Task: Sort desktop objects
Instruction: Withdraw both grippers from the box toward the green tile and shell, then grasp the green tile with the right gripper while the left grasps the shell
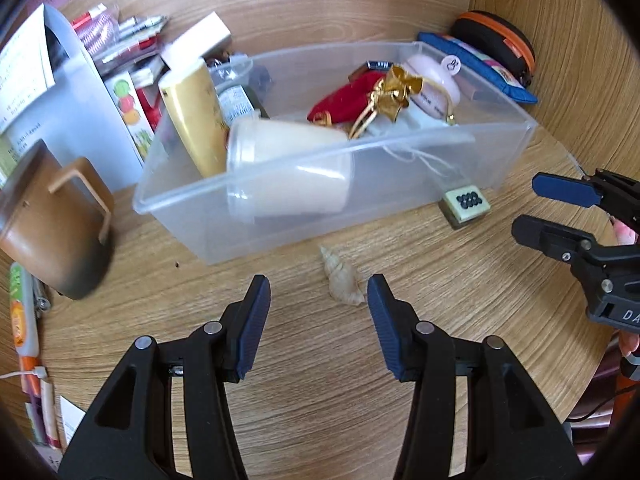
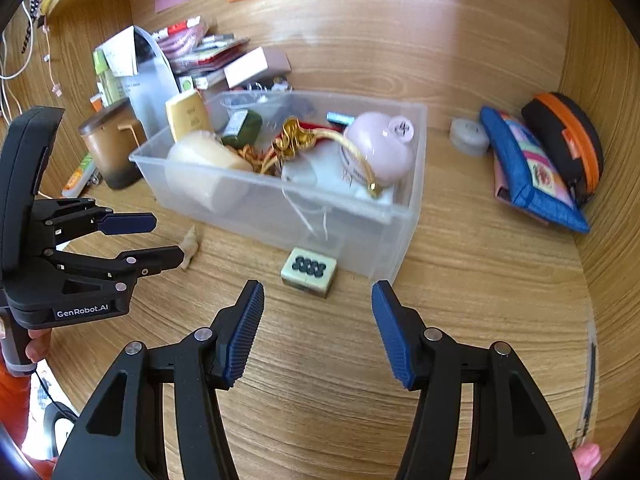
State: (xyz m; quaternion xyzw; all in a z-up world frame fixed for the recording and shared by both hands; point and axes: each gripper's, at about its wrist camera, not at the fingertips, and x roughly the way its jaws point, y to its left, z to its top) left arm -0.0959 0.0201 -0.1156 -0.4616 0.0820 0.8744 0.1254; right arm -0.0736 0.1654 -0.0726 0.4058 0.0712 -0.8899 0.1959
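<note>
A clear plastic bin (image 1: 180, 216) (image 2: 400, 216) stands in the middle of the wooden desk. It holds a cream cup (image 1: 288, 172), a yellow tube, a red pouch, gold ribbon and a pink round case (image 2: 380, 148). In front of it lie a small shell (image 1: 342, 280) (image 2: 191, 244) and a mahjong tile (image 1: 466, 202) (image 2: 308, 270). My left gripper (image 1: 318, 292) (image 2: 168, 240) is open and empty, with the shell just beyond its right fingertip. My right gripper (image 2: 318, 296) (image 1: 528, 206) is open and empty too, and the tile lies just ahead of the gap between its fingers.
A brown mug (image 1: 56, 220) stands left of the bin, with papers, packets and boxes behind it. At the right wall lie a blue pouch (image 2: 532, 176), a black and orange case (image 2: 568, 140) and a small white round lid (image 2: 468, 136). Wooden walls close the back and right.
</note>
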